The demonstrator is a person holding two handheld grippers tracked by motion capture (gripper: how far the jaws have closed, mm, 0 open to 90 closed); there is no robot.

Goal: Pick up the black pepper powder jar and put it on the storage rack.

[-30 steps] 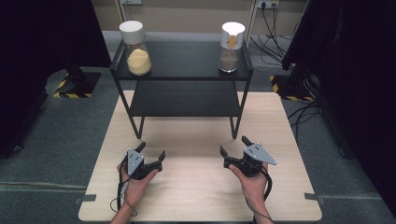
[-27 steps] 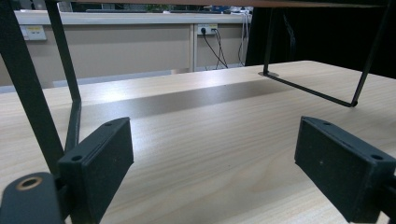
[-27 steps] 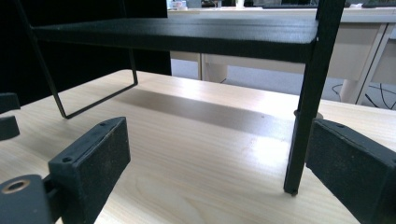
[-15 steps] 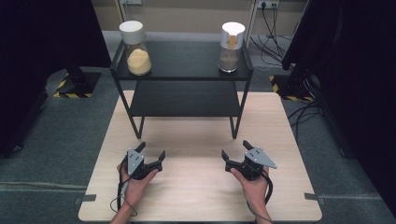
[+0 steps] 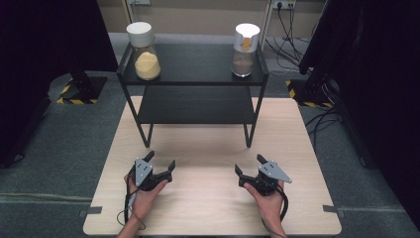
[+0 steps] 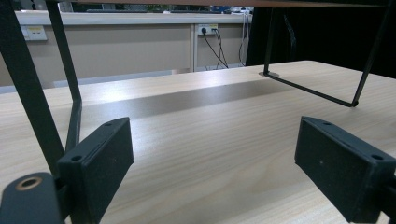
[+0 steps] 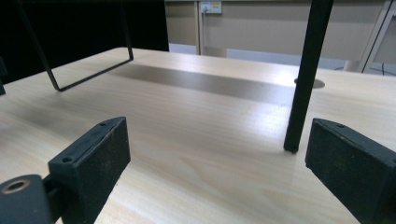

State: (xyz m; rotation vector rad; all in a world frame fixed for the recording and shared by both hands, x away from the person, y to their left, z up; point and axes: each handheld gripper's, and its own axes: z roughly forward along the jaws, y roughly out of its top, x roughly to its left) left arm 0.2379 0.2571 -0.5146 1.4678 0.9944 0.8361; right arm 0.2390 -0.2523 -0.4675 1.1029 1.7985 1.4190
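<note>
A black two-tier shelf point(image 5: 193, 64) stands at the far end of the wooden table point(image 5: 213, 208). On its top tier, a white-lidded jar of yellow powder point(image 5: 144, 51) sits at the left and a white-lidded jar of brown grains point(image 5: 244, 43) at the right. My left gripper point(image 5: 160, 161) rests near the table's front left, open, nothing between its jaws. My right gripper point(image 5: 249, 164) rests at the front right, open and empty as well. Both point toward the shelf. In the left gripper view the pads point(image 6: 100, 163) stand wide apart over bare wood; the right gripper view's pads point(image 7: 93, 158) do too.
The shelf's thin black legs point(image 7: 306, 74) rise from the table just ahead of both grippers; a leg point(image 6: 28, 93) stands close to the left one. The lower shelf tier point(image 5: 195, 105) is bare. Dark curtains and floor cables point(image 5: 322, 119) flank the table.
The right gripper has shifted slightly toward the near right. The left gripper and both jars have stayed put.
</note>
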